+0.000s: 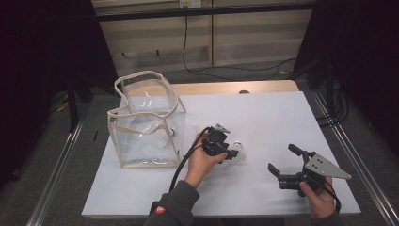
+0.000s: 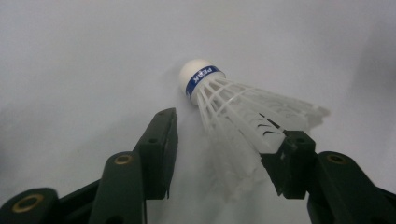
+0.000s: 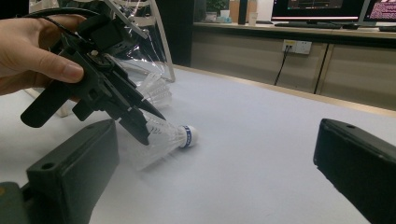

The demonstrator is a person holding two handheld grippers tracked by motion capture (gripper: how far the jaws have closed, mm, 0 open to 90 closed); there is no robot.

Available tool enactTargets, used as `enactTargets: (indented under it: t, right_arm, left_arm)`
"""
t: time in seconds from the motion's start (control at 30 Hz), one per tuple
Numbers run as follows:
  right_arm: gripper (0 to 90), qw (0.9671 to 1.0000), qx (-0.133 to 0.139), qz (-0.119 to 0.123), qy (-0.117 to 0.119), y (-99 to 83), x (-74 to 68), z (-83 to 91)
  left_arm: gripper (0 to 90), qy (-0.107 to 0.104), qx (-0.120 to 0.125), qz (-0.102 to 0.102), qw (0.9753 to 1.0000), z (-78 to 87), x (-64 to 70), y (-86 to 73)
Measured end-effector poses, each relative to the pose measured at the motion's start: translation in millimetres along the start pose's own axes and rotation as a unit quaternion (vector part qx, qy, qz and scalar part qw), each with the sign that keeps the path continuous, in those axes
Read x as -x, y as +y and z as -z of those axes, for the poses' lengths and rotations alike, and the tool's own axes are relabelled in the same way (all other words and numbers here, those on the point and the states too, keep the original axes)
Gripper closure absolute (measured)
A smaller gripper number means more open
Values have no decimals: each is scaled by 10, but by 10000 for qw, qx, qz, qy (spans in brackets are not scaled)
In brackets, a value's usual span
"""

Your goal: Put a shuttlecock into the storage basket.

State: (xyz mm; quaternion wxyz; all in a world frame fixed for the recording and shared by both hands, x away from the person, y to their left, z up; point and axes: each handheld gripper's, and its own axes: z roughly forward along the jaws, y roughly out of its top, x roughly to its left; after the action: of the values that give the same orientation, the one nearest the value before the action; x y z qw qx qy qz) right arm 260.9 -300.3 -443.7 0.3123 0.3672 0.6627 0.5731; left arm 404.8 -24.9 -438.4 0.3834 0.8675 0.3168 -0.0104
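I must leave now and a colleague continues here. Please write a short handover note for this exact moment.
Left gripper: jaws open around the skirt of the white feathered shuttlecock with a blue band, which lies on its side on the white table; not yet closed on it.
Right gripper: jaws open, holding nothing, at the table's near right.
Clear plastic bag with beige trim: stands open at the left; at least one more shuttlecock seems to be inside.
Left to do: probably close on the shuttlecock and put it into the bag.
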Motion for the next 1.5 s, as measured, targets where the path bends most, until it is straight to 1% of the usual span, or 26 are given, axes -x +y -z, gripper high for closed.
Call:
enactTargets:
  t: [0.03, 0.07, 0.1, 0.13, 0.2, 0.37, 0.53, 0.63, 0.7, 0.77, 0.8, 0.83, 0.9, 1.1, 1.13, 1.27, 1.33, 1.37, 1.4, 1.5]
  right_arm:
    - [1, 10000, -6, 7, 2, -1, 1, 0]
    - [1, 10000, -8, 5, 2, -1, 1, 1]
    - [1, 10000, -5, -3, 1, -1, 0, 0]
    - [1, 10000, 0, 1, -1, 0, 1, 0]
    - [1, 10000, 4, 4, 1, 1, 2, 0]
    - [1, 10000, -1, -6, 3, -2, 6, 2]
    - [1, 10000, -5, 9, 7, -5, 12, 1]
    - [1, 10000, -16, 7, 5, -6, 5, -2]
    - [1, 10000, -17, 0, 13, -6, 1, 0]
    - [1, 10000, -10, -18, 2, -6, 2, 3]
    - [1, 10000, -15, -35, -5, -8, 3, 6]
    - [1, 10000, -13, -22, -7, -8, 8, 9]
    - [1, 10000, -11, -14, -7, -7, 11, 17]
    - [1, 10000, -16, -11, -10, -6, 10, 20]
    - [1, 10000, -21, -2, -10, -7, 10, 18]
    - [1, 10000, -3, -35, -32, -3, 7, 19]
    - [1, 10000, -2, 8, -34, -1, 11, 18]
    - [1, 10000, -3, 3, -32, -1, 11, 16]
    - [1, 10000, -6, 13, -25, -2, 11, 15]
    - [1, 10000, -15, -13, -25, -4, 8, 15]
  left_arm:
    - [522, 18, 17, 10, 10000, -3, 3, 0]
    - [534, 32, 18, -23, 10000, -4, 1, 3]
    - [544, 17, 45, 2, 10000, -9, 5, 4]
    - [571, 2, 51, 0, 10000, -11, 4, 6]
    - [609, 43, 80, -82, 9999, -22, 3, 10]
    - [701, 48, 136, -90, 9999, -31, -18, 13]
    - [805, 27, 158, -23, 9999, -21, -43, 17]
    - [863, -20, 140, 54, 9999, -13, -46, 17]
    - [886, -38, 113, 121, 9999, -3, -54, 17]
    - [891, -74, 102, 133, 9998, 10, -65, 19]
    - [892, -86, 111, 188, 9997, 22, -62, 19]
    - [893, -107, 108, 175, 9997, 40, -64, 23]
    - [894, -176, 117, 236, 9995, 70, -51, 30]
    - [897, -320, 42, 426, 9986, 171, -36, 52]
    - [897, -342, 11, 418, 9985, 183, -38, 56]
    - [898, -455, -49, 513, 9976, 226, -28, 77]
    - [898, -517, -88, 521, 9973, 248, -24, 88]
    - [898, -478, -109, 511, 9975, 264, -21, 93]
    - [898, -535, -115, 516, 9972, 267, -19, 97]
    - [898, -556, -173, 503, 9970, 298, -16, 114]
